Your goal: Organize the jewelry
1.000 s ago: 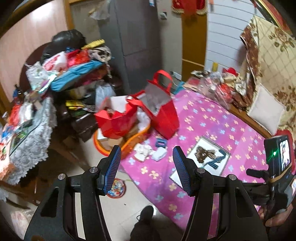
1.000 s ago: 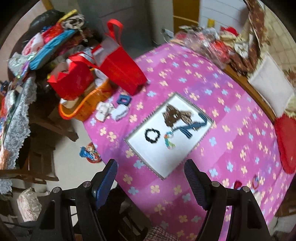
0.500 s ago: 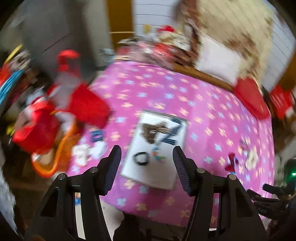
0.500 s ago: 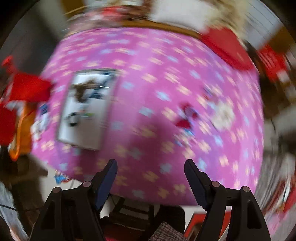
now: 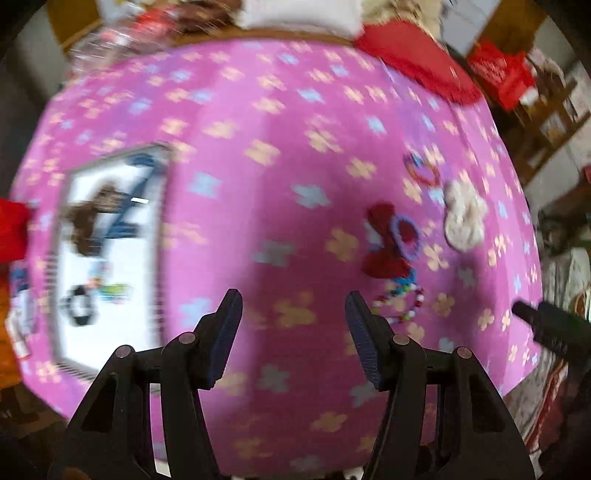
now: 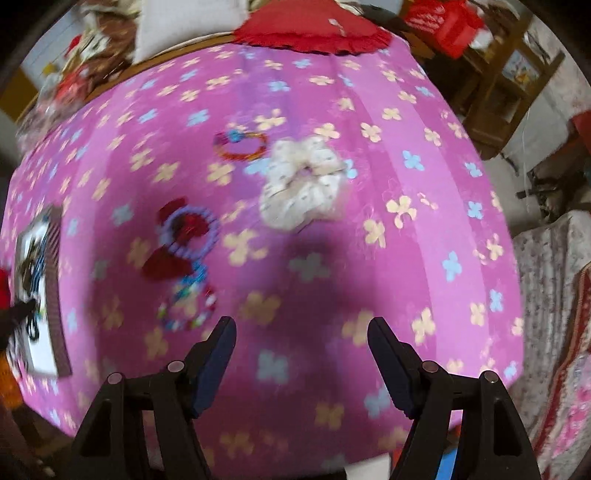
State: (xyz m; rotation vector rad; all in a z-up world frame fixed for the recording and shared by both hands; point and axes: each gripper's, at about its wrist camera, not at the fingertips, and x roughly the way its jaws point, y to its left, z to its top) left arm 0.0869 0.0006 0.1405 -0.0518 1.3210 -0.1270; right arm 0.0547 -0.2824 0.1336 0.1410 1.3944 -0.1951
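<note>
A white tray (image 5: 122, 254) lies at the left of the pink flowered cloth and holds a brown hair piece (image 5: 92, 214), a blue clip and a black ring (image 5: 79, 306). Loose pieces lie to the right: a red bow (image 5: 384, 243) with a purple ring, a white scrunchie (image 6: 303, 184), a coloured bead bracelet (image 6: 242, 146) and a bead string (image 6: 188, 306). My left gripper (image 5: 293, 332) is open and empty above the cloth's near middle. My right gripper (image 6: 301, 362) is open and empty, nearer than the scrunchie. Both views are blurred.
A red cushion (image 6: 314, 26) lies at the far table edge beside a white pillow (image 6: 188, 22). Red boxes (image 6: 443, 18) and wooden furniture stand at the right. The tray also shows at the left edge of the right wrist view (image 6: 37, 295).
Both grippers have swung to the right along the table. The tray has slid to the left of both views and the loose pieces have come into view. Both grippers stay open.
</note>
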